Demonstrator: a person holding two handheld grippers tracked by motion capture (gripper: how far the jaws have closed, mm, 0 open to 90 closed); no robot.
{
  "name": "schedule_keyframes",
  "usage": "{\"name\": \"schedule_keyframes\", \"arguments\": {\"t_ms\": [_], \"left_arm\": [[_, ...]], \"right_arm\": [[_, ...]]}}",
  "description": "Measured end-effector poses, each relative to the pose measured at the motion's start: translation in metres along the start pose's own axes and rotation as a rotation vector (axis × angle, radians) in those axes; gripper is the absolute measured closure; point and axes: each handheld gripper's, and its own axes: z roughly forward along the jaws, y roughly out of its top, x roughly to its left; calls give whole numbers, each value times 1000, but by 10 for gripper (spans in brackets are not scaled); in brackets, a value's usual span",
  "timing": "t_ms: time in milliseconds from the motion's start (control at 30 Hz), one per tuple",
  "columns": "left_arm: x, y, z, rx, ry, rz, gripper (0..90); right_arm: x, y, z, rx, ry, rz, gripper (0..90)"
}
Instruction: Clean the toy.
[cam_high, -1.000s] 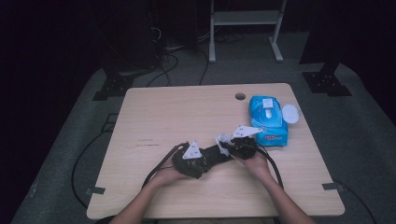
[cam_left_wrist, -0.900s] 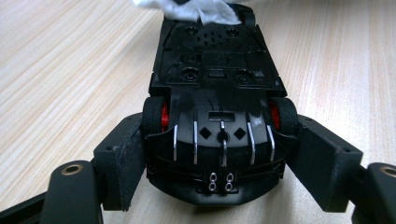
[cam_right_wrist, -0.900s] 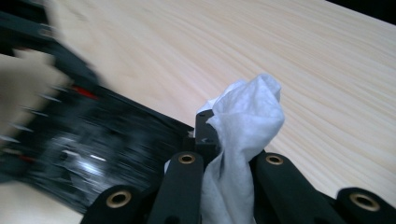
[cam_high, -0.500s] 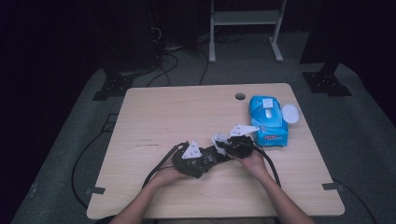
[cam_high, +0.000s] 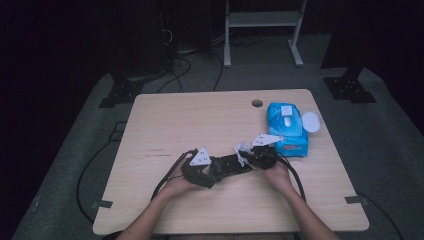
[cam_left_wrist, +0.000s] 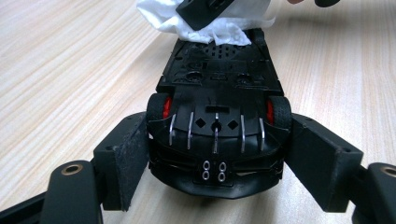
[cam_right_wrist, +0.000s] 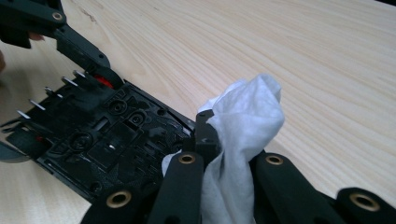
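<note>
Left gripper view shows our left gripper (cam_left_wrist: 217, 158) pinching an upturned black toy car (cam_left_wrist: 217, 121) by its sides on the table (cam_high: 165, 120). Our right gripper (cam_right_wrist: 219, 154) clamps a white wipe (cam_right_wrist: 245, 121) against the car's underside, at the car's 3 o'clock end in the high view.

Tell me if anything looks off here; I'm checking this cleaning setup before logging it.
The toy car lies upside down, its underside up, clamped at one end by the left gripper, while the right gripper presses a wipe on it. The wipes pack lies with its lid flipped open. Nothing spilled or broken.
</note>
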Motion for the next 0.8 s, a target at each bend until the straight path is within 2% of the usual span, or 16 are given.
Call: {"name": "schedule_keyframes", "arguments": {"t_ms": [100, 233, 367, 433, 500, 567, 667, 700, 733, 800], "left_arm": [[-2, 0, 3, 25, 12, 41, 244], [-4, 2, 2, 9, 20, 45, 245], [-5, 1, 3, 21, 27, 56, 245], [-5, 2, 3, 24, 28, 59, 245], [-5, 1, 3, 19, 28, 56, 245], [-5, 1, 3, 18, 28, 55, 245], [-6, 1, 2, 14, 29, 56, 245], [-5, 2, 2, 15, 27, 56, 245], [-5, 2, 2, 15, 27, 57, 245], [-6, 2, 2, 17, 30, 60, 245]], "right_arm": [[6, 4, -2, -10, 28, 3, 839], [28, 13, 5, -17, 105, -23, 839], [53, 23, 17, -30, 192, -54, 840], [64, 27, 23, -28, 221, -65, 840], [67, 31, 25, -15, 211, -94, 842], [62, 33, 25, -21, 184, -79, 843], [48, 34, 24, -5, 87, -90, 843], [43, 34, 23, 3, 71, -81, 843], [40, 33, 23, 4, 76, -56, 843], [41, 33, 23, 2, 84, -52, 843]]}}
